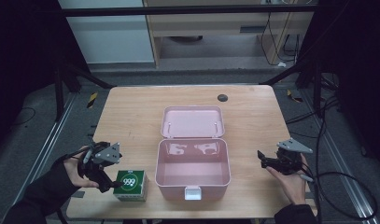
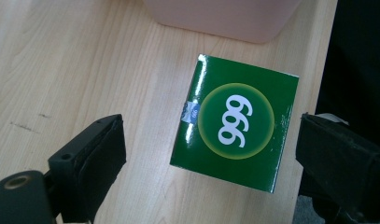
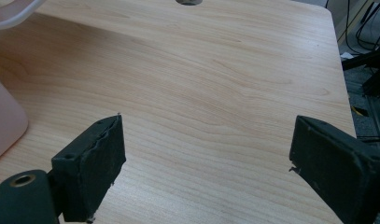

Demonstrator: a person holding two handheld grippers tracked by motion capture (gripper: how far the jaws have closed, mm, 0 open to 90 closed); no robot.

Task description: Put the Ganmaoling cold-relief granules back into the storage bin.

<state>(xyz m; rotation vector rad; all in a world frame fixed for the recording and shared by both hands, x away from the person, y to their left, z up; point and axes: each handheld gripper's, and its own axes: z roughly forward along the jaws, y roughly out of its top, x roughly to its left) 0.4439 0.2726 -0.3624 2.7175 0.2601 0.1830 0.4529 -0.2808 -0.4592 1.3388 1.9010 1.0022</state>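
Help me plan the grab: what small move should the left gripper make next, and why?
Probably lower the left gripper and close it on the green cardboard box marked 999: its fingers stand open either side of the box, not touching, beside the open, empty pink plastic case.

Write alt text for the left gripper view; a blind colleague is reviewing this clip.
A green box printed with a white "999" lies on a pale wooden table, between the two open black jaws of the left claw, which do not touch it. The edge of a pink case shows at the top.
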